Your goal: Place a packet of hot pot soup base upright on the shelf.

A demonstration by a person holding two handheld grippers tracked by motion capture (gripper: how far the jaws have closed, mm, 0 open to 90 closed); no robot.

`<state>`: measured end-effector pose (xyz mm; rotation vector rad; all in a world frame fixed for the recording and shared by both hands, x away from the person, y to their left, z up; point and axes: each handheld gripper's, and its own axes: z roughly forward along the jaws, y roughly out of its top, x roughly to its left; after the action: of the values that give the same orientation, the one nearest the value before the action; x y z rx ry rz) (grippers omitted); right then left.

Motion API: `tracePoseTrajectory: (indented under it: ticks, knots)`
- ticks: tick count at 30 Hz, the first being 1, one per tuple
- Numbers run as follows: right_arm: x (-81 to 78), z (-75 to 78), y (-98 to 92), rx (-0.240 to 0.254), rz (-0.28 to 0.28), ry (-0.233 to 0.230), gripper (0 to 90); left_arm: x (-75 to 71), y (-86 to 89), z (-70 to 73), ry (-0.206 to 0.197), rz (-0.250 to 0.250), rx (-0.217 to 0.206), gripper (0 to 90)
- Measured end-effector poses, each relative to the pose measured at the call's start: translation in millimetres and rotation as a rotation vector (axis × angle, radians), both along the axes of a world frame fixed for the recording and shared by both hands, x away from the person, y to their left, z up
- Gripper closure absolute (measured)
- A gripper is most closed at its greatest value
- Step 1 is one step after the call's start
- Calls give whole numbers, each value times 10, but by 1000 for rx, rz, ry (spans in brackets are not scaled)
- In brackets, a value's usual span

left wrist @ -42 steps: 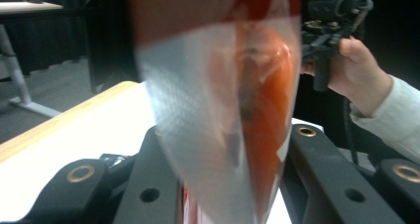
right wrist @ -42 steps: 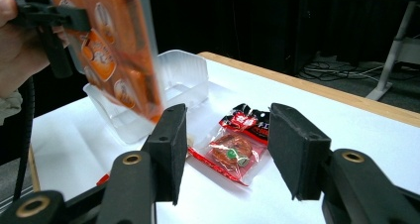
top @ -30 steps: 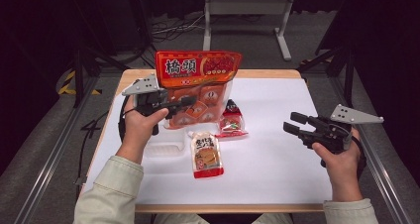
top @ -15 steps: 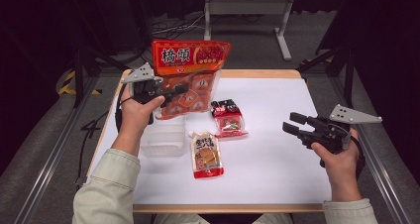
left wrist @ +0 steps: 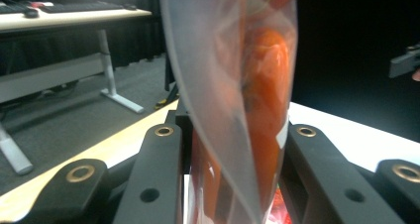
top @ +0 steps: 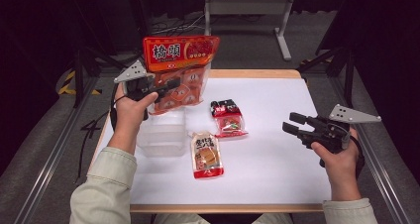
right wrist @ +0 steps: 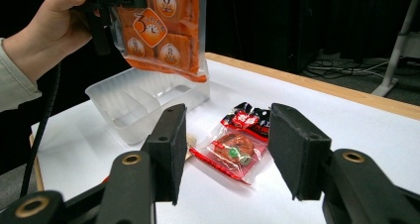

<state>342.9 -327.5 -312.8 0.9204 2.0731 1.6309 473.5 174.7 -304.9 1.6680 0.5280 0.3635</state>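
The left hand-held gripper (top: 166, 87) pinches the orange snack bag (top: 181, 73) above the clear tray (top: 161, 135) (far left); the right hand-held gripper (top: 292, 126) hovers spread, empty.

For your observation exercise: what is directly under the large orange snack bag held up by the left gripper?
Under the large orange snack bag, gripped by the left gripper, sits a clear plastic tub on the white table. What shows of the tub's inside looks empty; the bag hides its far edge.
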Motion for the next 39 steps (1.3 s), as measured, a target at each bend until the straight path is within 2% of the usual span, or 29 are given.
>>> tracePoseTrajectory:
  ticks: [8,16,22,32,39]
  knots:
    - [4,-5,-3,2,-1,3,504,60,106,-69,3,50,-16,709]
    - [12,-20,7,3,4,8,504,140,206,-169,22,109,-51,709]
    - [26,-38,28,-2,11,15,504,184,270,-237,34,150,-96,709]
    - [29,-47,43,0,26,17,504,194,284,-342,51,188,-103,709]
    - [27,-51,50,-1,33,17,503,216,278,-401,57,194,-98,708]
